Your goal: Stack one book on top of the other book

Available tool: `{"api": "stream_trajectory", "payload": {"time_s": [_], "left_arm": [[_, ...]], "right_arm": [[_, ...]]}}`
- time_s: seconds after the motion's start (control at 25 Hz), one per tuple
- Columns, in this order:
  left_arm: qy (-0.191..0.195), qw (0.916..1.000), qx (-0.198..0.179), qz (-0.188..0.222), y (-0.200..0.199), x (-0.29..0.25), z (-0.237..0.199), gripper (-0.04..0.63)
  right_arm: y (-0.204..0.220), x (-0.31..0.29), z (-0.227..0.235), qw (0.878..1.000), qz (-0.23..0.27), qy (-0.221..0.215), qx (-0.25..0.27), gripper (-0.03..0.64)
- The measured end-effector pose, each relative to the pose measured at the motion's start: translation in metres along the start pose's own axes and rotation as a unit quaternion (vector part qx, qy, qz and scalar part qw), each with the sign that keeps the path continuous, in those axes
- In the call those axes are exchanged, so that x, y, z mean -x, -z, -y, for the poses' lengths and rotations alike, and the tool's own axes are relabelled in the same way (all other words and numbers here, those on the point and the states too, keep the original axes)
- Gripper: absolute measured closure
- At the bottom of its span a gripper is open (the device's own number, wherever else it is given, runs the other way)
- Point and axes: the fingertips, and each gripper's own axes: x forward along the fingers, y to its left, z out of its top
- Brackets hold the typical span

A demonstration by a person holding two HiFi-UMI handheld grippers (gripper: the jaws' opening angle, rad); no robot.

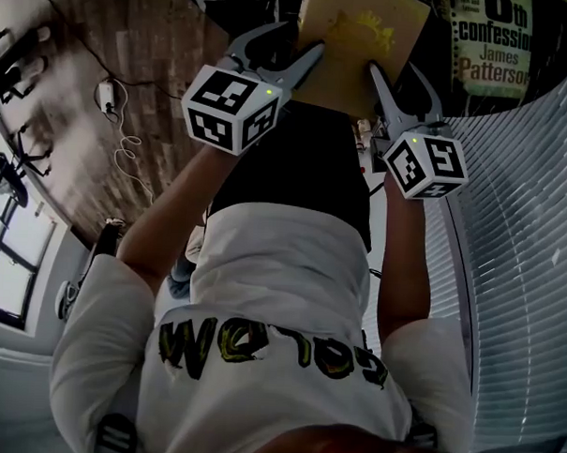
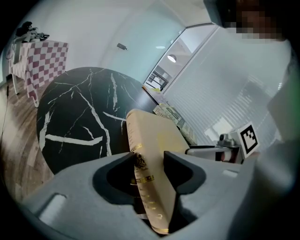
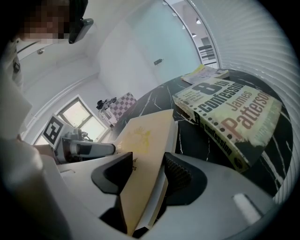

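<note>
Both clamped on opposite sides of the tan book [image 1: 362, 37] at 12 o'clock, the left hand-held gripper [image 2: 149, 161] and right hand-held gripper [image 3: 147, 161] apparently share its weight to keep it level for stacking on the paperback [image 3: 229, 117] on the surface [image 2: 79, 108] at 1 o'clock.

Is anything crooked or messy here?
Nothing is spilled or broken. The tan book looks tilted, held between the left gripper and the right gripper, while the Patterson book lies flat on the black table.
</note>
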Motion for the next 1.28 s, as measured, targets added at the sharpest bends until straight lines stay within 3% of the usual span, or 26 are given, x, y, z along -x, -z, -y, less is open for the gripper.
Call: {"api": "stream_trajectory", "payload": {"time_s": [0.84,1.28], "left_arm": [[-0.016,0.9998,0.014,0.000,0.000,0.002,0.009,0.408],[-0.021,0.9996,0.002,0.019,-0.031,0.029,0.041,0.407]], "right_arm": [[-0.001,0.007,0.003,0.999,-0.001,0.016,-0.038,0.413],[-0.032,0.044,-0.015,0.999,0.023,0.009,-0.037,0.417]]}}
